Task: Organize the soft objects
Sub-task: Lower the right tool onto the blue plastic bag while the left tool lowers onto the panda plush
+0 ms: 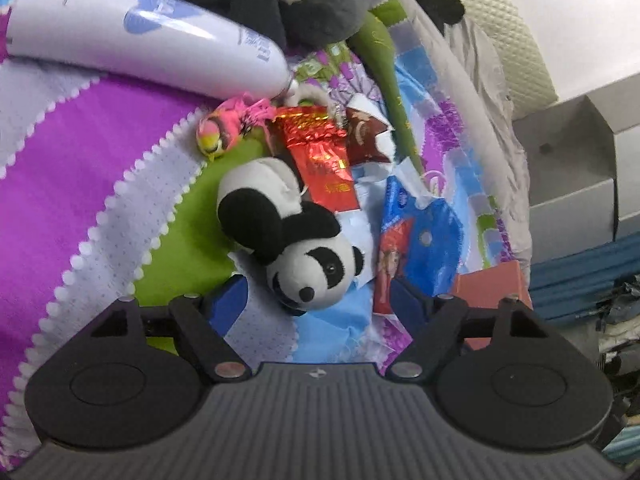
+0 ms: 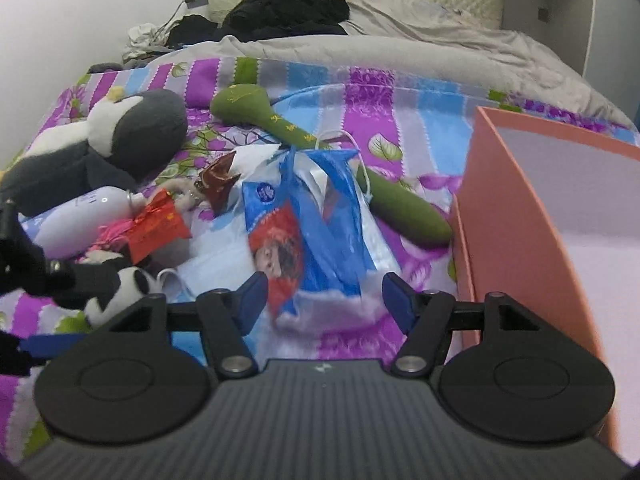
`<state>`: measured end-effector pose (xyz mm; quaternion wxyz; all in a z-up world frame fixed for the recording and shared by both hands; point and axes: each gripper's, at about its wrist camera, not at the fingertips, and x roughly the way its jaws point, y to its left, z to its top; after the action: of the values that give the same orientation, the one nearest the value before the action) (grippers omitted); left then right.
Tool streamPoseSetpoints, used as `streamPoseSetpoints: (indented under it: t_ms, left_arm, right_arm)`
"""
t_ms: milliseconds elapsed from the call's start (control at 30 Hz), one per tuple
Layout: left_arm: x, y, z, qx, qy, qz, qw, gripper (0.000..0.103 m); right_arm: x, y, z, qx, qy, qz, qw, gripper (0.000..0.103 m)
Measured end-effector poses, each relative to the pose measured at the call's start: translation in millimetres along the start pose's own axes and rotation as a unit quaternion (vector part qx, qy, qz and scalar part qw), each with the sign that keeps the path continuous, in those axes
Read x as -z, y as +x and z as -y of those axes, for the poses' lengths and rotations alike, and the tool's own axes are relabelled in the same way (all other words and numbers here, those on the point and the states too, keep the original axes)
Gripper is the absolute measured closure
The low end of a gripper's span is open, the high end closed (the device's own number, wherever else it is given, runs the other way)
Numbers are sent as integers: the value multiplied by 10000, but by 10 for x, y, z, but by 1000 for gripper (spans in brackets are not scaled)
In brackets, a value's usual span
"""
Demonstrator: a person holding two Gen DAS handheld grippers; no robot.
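Note:
A small panda plush [image 1: 312, 272] lies on the striped bedspread [image 1: 80, 184], its head between the blue fingertips of my left gripper [image 1: 319, 300]. The jaws stand open and clear of the head on both sides. My right gripper [image 2: 325, 298] is open above a blue plastic bag [image 2: 316, 224] with a red picture on it, and the bag's near end shows between the fingers. The same panda [image 2: 120, 284] appears at the left of the right wrist view, beside a blue finger [image 2: 52, 342] of the left gripper.
A large grey penguin plush [image 2: 132, 128], a white bottle-shaped cushion [image 1: 152, 36], a long green soft toy [image 2: 404, 208], a red foil packet [image 1: 324, 160] and a small pink toy [image 1: 228, 128] crowd the bed. An open salmon-pink box [image 2: 520, 220] stands at the right. A grey duvet [image 2: 400, 48] lies behind.

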<state>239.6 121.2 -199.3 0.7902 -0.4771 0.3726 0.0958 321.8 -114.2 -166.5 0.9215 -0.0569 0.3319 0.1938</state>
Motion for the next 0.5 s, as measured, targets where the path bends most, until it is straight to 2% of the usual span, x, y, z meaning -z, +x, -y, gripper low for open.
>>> streamPoseSetpoints:
  t_ms: [167, 233, 400, 467, 500]
  left_arm:
    - [46, 118, -65, 103, -271, 75, 9996, 22]
    - [53, 148, -72, 133, -216, 90, 9996, 22]
    - [59, 191, -56, -63, 49, 209, 9997, 37]
    - [52, 205, -83, 9, 25, 216, 9998, 46]
    - [51, 205, -92, 86, 15, 208, 9997, 46]
  right_arm:
    - [51, 265, 50, -199, 148, 76, 9997, 37]
    - [79, 318, 54, -223, 181, 59, 9996, 37]
    - [118, 355, 20, -127, 58, 67, 9999, 37]
    - [118, 347, 19, -107, 35, 60, 9999, 45]
    - [116, 341, 17, -70, 14, 48, 10000, 49]
